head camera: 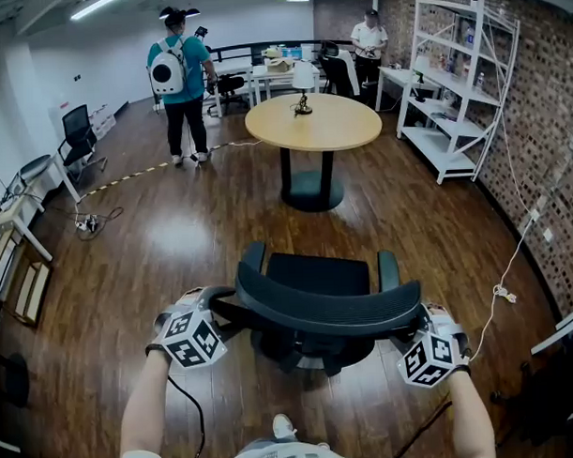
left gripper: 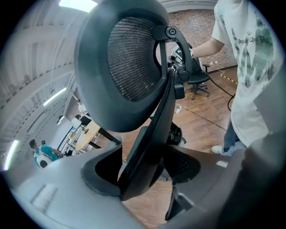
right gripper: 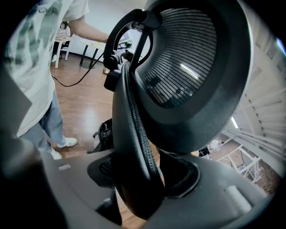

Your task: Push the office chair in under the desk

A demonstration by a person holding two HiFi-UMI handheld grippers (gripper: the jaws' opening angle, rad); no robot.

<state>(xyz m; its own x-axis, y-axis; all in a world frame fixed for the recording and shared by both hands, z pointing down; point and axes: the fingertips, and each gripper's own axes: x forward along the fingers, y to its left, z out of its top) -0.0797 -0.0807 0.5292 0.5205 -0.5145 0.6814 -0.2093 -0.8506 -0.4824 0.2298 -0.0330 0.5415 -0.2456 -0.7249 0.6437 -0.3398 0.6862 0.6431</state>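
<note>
Fingers of the left gripper (left gripper: pixel 136 179) pinch the left edge of the black office chair (head camera: pixel 319 293) backrest; those of the right gripper (right gripper: pixel 143 183) pinch its right edge, both pairs clamped tight on the frame; the chair stands on the wooden floor (head camera: pixel 174 246) just before the person, seat facing the round wooden table (head camera: pixel 313 122), well apart from it; a small lamp (head camera: pixel 303 82) sits on that tabletop.
</note>
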